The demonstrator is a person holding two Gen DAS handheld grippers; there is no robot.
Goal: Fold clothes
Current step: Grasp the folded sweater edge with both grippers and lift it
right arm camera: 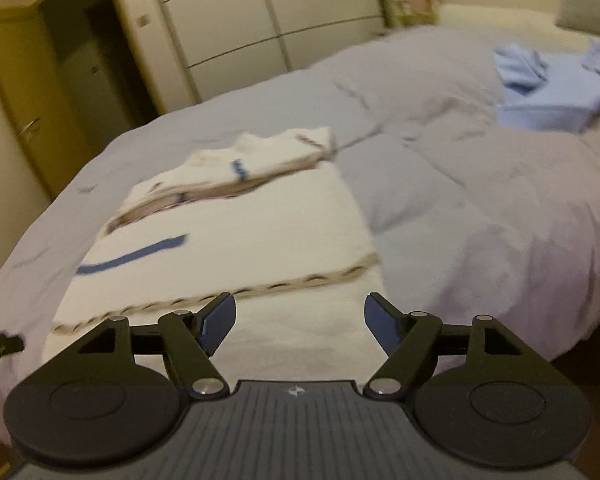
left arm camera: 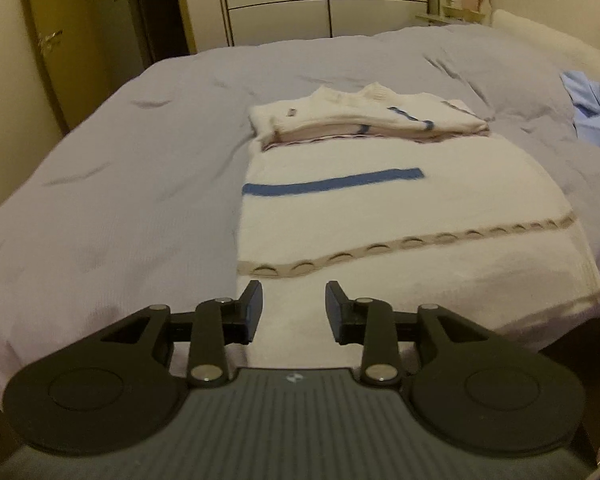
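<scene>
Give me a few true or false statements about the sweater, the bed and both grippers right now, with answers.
1. The white sweater lies on the bed. True.
2. The left gripper is clamped on the sweater. False: its jaws stand apart with nothing between them.
3. A light blue garment lies farther back on the bed. True.
4. The right gripper holds the blue garment. False: it is open and empty, above the sweater.

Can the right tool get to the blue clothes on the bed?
Probably yes. The right tool is open and empty, and only bare bed cover lies between it and the blue clothes. They sit far off, so the person must reach across.
</scene>
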